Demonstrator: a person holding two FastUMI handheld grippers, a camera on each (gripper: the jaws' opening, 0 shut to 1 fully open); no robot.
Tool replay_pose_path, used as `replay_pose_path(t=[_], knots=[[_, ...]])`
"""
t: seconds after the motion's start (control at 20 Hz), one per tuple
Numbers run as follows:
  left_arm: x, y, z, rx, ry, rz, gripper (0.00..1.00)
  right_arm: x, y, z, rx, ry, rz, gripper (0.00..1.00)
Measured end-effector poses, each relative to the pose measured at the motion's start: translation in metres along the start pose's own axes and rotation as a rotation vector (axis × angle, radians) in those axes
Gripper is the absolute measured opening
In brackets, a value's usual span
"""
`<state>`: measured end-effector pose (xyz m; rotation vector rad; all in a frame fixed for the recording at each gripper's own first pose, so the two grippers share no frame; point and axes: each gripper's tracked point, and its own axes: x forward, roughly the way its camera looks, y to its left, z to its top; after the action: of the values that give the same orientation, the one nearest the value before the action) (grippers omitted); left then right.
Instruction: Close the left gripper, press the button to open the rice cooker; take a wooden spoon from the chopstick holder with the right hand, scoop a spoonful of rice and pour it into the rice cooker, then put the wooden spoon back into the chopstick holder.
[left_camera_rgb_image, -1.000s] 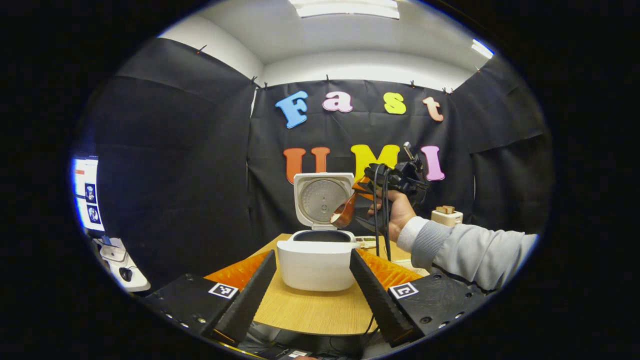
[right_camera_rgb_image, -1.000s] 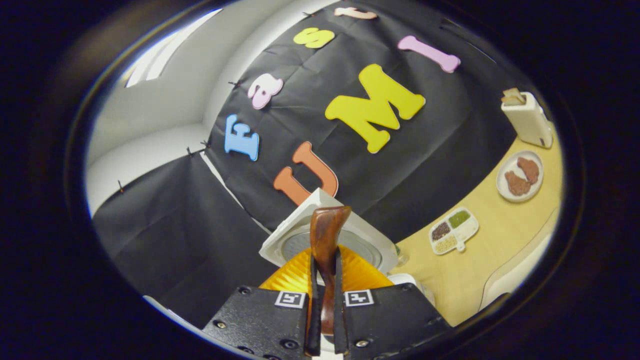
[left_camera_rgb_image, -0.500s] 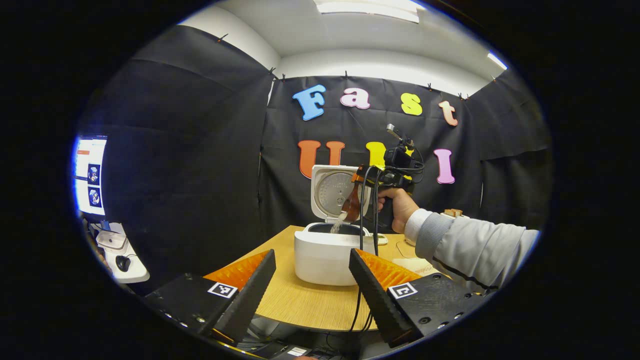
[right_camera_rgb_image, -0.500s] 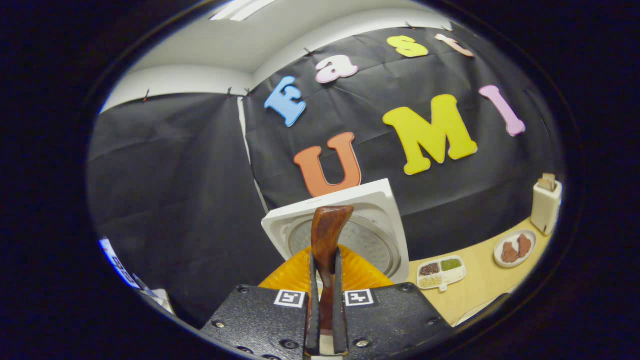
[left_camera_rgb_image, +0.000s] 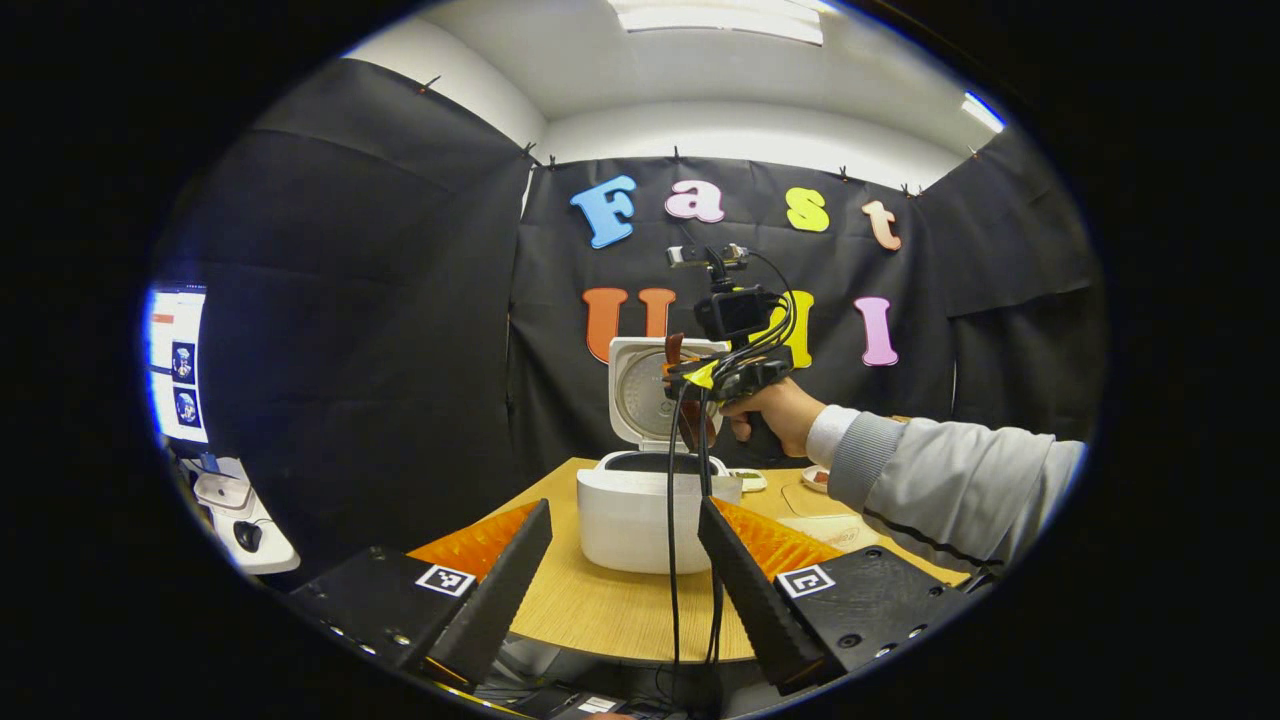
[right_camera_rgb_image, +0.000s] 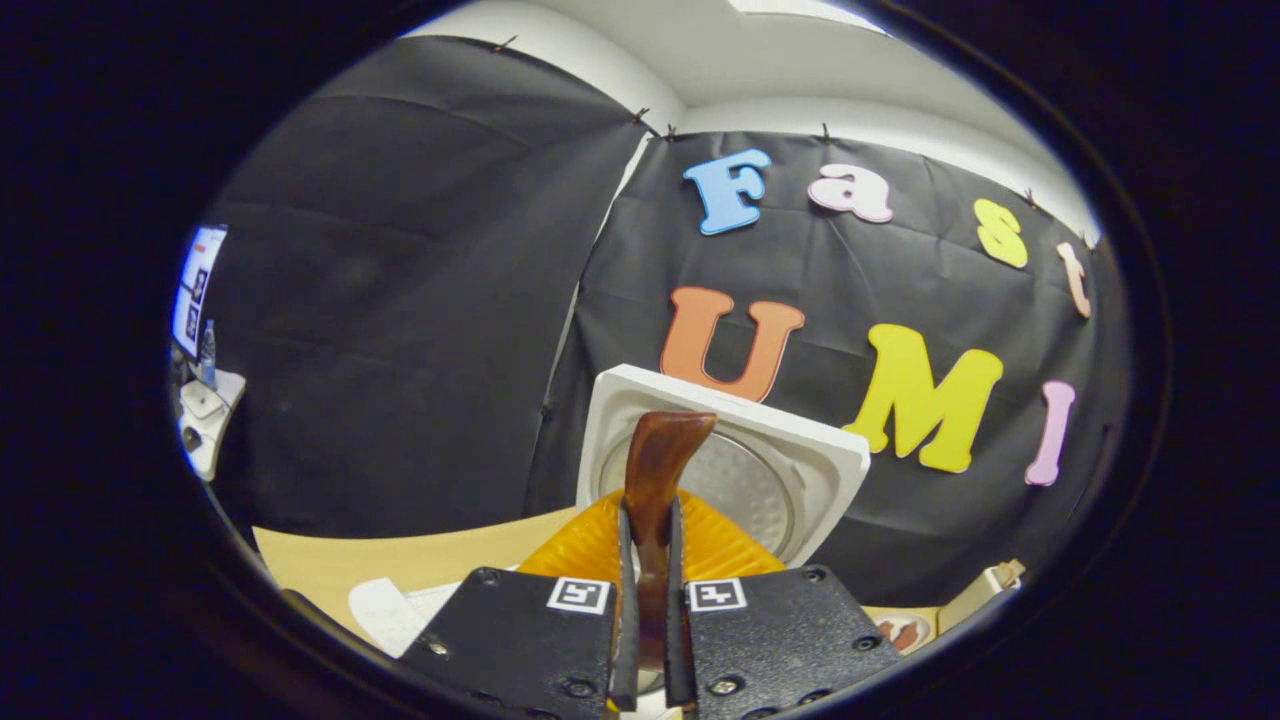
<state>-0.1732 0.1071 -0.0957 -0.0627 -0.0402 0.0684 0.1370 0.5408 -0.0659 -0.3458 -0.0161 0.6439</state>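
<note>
Left gripper (left_camera_rgb_image: 625, 570) hangs low before the table (left_camera_rgb_image: 610, 610) with its jaws spread and nothing between them, framing the white rice cooker (left_camera_rgb_image: 645, 505), whose lid (left_camera_rgb_image: 645, 395) stands raised. Right gripper (right_camera_rgb_image: 645, 600), further right, is clamped on the wooden spoon (right_camera_rgb_image: 655, 480), both fingers pressing its handle above the cooker's mouth. Stiff, light and probably smooth-varnished, the spoon should be held mid-handle, firmly, so it cannot swivel.

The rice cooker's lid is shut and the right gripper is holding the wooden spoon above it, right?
Not quite. The rice cooker has its lid standing open, as the left gripper view shows. The rest holds: the right gripper is shut on the wooden spoon above it.
</note>
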Motion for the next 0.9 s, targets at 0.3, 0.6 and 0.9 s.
replay_pose_path(t=[0.3, 0.6, 0.9], knots=[[0.002, -0.002, 0.003, -0.009, -0.003, 0.011, 0.94, -0.026, -0.039, 0.011, 0.05, -0.014, -0.043, 0.16], [0.011, -0.04, 0.008, -0.01, -0.013, -0.047, 0.94, -0.075, -0.101, 0.0, 0.113, -0.016, -0.054, 0.16], [0.031, -0.098, -0.008, 0.007, 0.031, -0.158, 0.94, -0.131, -0.176, -0.023, 0.186, -0.03, -0.09, 0.17]])
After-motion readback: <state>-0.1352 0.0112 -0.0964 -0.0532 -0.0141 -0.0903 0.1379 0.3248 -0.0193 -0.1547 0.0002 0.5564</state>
